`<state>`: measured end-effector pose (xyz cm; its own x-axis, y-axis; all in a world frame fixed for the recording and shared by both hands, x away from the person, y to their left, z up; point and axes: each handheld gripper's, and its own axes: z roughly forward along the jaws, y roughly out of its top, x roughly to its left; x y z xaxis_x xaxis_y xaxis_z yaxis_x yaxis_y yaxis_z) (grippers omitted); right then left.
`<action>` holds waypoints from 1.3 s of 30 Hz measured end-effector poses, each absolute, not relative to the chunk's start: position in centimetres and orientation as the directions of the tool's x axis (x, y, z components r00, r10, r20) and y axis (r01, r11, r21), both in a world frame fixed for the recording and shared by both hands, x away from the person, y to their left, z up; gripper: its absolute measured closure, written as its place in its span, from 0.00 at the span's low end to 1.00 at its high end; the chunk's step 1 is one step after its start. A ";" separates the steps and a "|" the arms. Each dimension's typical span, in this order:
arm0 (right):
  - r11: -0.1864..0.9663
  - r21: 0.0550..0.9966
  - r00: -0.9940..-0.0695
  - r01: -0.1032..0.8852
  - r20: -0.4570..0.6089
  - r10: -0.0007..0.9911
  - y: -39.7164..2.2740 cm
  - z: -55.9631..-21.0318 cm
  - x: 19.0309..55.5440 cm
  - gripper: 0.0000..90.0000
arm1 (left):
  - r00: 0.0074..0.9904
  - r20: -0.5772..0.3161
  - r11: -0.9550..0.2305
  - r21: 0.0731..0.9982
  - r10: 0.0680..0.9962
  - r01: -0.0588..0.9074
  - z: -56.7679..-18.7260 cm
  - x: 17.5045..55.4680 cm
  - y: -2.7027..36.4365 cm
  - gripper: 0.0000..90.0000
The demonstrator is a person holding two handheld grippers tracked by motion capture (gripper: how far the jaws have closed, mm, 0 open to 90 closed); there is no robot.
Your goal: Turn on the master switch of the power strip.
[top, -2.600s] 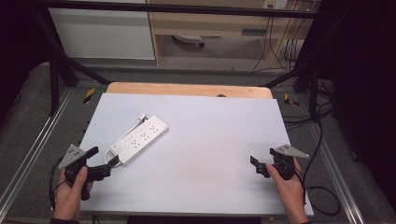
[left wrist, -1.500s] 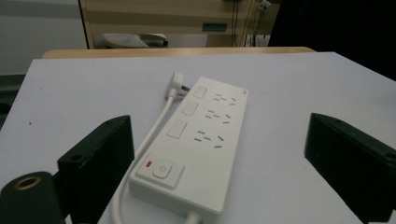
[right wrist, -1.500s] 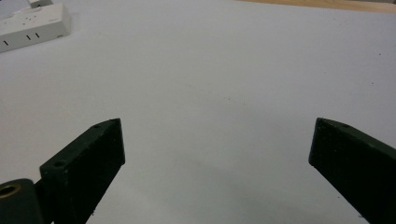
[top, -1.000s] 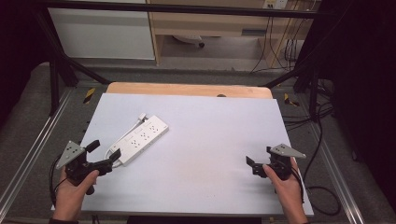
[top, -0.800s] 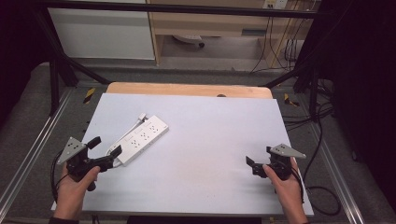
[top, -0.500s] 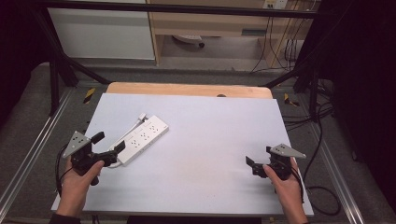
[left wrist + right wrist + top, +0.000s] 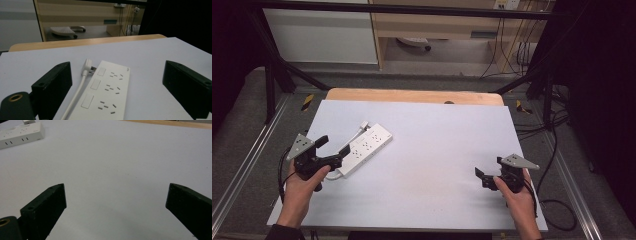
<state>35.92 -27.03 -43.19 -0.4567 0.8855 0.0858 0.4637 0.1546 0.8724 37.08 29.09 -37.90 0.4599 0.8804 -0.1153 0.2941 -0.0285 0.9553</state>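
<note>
Both jaws spread on my left hand-held gripper [image 7: 333, 150] — straddling the power strip [image 7: 105, 92]; right hand-held gripper [image 7: 490, 172] spread too, over bare surface [image 7: 432, 150].

Two black hand-held tongs, left [image 7: 331, 150] and right [image 7: 489, 172], each with blocky black jaws, grey triangular top plate, trailing black cable.

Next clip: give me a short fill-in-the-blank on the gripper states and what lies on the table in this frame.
1. The white plastic power strip lies nearest the ____ gripper.
2. The right gripper has its jaws ____ over the bare white table.
3. The power strip's white cable ends in a plug pushed into the strip's own ____ end, seen in the left gripper view.

Missing words: left; open; far
</note>
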 end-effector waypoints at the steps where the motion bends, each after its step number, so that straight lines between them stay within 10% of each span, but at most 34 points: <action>1: 0.155 0.872 -0.457 0.464 0.086 0.885 -27.0 -43.2 35.9 0.04 | 0.458 -0.111 -0.032 0.955 0.882 0.293 -37.9 37.2 29.1 0.11; 39: 0.159 0.862 -0.455 0.480 0.090 0.886 -27.0 -43.4 36.1 0.04 | 0.482 -0.107 -0.098 0.920 0.870 0.380 -39.7 39.9 29.4 0.83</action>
